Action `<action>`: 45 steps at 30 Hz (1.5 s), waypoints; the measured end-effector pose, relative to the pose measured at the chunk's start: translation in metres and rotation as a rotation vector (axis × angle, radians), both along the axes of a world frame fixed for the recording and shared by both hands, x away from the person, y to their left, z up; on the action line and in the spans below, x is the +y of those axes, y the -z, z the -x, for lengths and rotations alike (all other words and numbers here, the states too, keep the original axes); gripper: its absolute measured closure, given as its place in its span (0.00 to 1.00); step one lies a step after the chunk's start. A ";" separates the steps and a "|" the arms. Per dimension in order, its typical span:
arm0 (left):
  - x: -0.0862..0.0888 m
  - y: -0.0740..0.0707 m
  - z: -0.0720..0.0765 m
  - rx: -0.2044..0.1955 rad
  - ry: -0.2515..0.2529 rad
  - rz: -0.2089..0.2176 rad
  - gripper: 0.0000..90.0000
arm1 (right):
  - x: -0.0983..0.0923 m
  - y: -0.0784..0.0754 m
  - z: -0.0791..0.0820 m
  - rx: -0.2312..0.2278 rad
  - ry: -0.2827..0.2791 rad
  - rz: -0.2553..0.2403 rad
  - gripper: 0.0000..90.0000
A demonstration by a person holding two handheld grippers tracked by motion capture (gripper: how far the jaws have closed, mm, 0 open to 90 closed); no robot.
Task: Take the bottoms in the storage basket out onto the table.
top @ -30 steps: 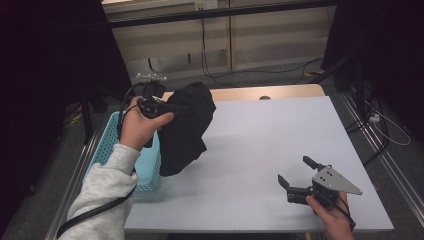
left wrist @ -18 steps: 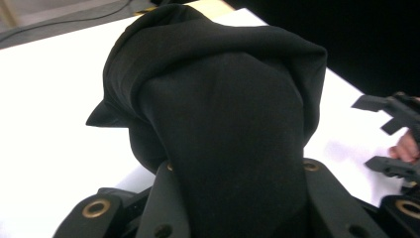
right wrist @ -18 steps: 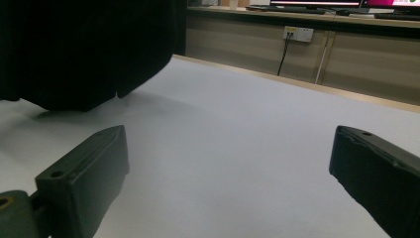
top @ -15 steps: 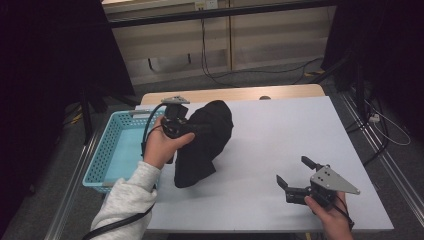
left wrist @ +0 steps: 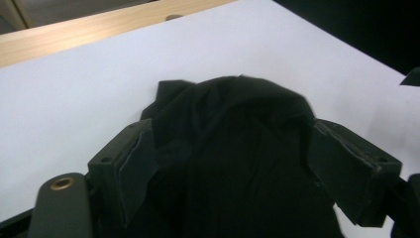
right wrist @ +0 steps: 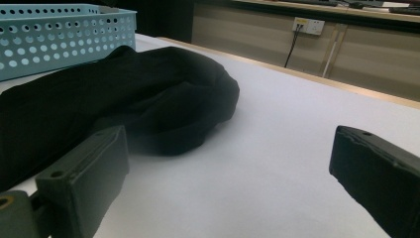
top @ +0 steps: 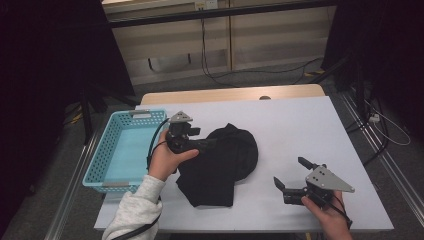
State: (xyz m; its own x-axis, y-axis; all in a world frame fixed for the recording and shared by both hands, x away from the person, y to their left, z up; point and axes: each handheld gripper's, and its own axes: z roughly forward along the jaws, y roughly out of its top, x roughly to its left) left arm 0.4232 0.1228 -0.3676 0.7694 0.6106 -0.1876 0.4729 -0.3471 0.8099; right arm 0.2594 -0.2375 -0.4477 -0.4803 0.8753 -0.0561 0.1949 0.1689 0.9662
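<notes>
Left gripper [left wrist: 237, 163] wide around cloth [left wrist: 237, 148] (touching)

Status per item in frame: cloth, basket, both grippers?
Cloth: crumpled heap, lying on the table.
Basket: upright, nothing seen in it.
Left gripper: jaws just opened, cloth between them.
Right gripper: open, holding nothing.

On my left a light blue perforated basket [top: 120, 150] sits at the edge of the white table [top: 300, 130], nothing inside it that I can see. A bare wooden strip [top: 230, 94] runs along the table's far edge. Black cables [top: 240, 80] trail on the grey floor [top: 280, 75] beyond. Wall socket [right wrist: 308, 25] behind.
</notes>
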 end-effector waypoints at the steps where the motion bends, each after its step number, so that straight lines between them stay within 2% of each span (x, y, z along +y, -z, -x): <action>1: 0.000 0.000 0.000 0.000 0.000 0.000 0.21 | 0.000 0.000 0.000 0.000 0.000 0.000 0.01; 5: 0.007 0.008 0.003 -0.006 -0.013 -0.027 0.19 | 0.006 0.001 -0.002 0.027 -0.014 0.016 0.01; 6: 0.010 0.011 0.005 -0.025 -0.010 -0.041 0.19 | 0.007 0.001 -0.003 0.030 -0.016 0.020 0.01; 9: 0.014 0.014 0.007 -0.042 -0.020 -0.054 0.18 | 0.010 0.001 -0.005 0.040 -0.021 0.026 0.01; 14: 0.019 0.022 0.008 -0.024 -0.034 -0.019 0.18 | 0.016 0.002 -0.010 0.058 -0.041 0.035 0.01; 17: 0.022 0.028 0.007 0.004 -0.046 -0.020 0.17 | 0.018 0.002 -0.013 0.074 -0.055 0.041 0.01; 18: 0.023 0.028 0.007 0.005 -0.044 -0.030 0.15 | 0.020 0.002 -0.015 0.077 -0.061 0.041 0.01; 21: 0.026 0.032 0.007 0.006 -0.046 -0.022 0.15 | 0.024 0.001 -0.021 0.090 -0.063 0.034 0.01; 25: 0.029 0.035 0.008 0.006 -0.050 -0.027 0.15 | 0.032 0.001 -0.033 0.102 -0.067 0.059 0.01; 27: 0.031 0.035 0.009 -0.003 -0.050 -0.028 0.13 | 0.039 0.001 -0.043 0.114 -0.060 0.071 0.02; 30: 0.034 0.037 0.010 -0.003 -0.060 -0.035 0.13 | 0.044 0.001 -0.050 0.119 -0.051 0.080 0.02; 33: 0.037 0.037 0.012 -0.008 -0.073 -0.039 0.12 | 0.052 -0.001 -0.061 0.126 -0.041 0.074 0.02; 39: 0.037 0.040 0.014 0.002 -0.073 -0.039 0.11 | 0.061 -0.005 -0.071 0.135 -0.029 0.085 0.03; 45: 0.035 0.040 0.013 -0.001 -0.075 -0.030 0.11 | 0.063 -0.004 -0.073 0.138 -0.019 0.105 0.03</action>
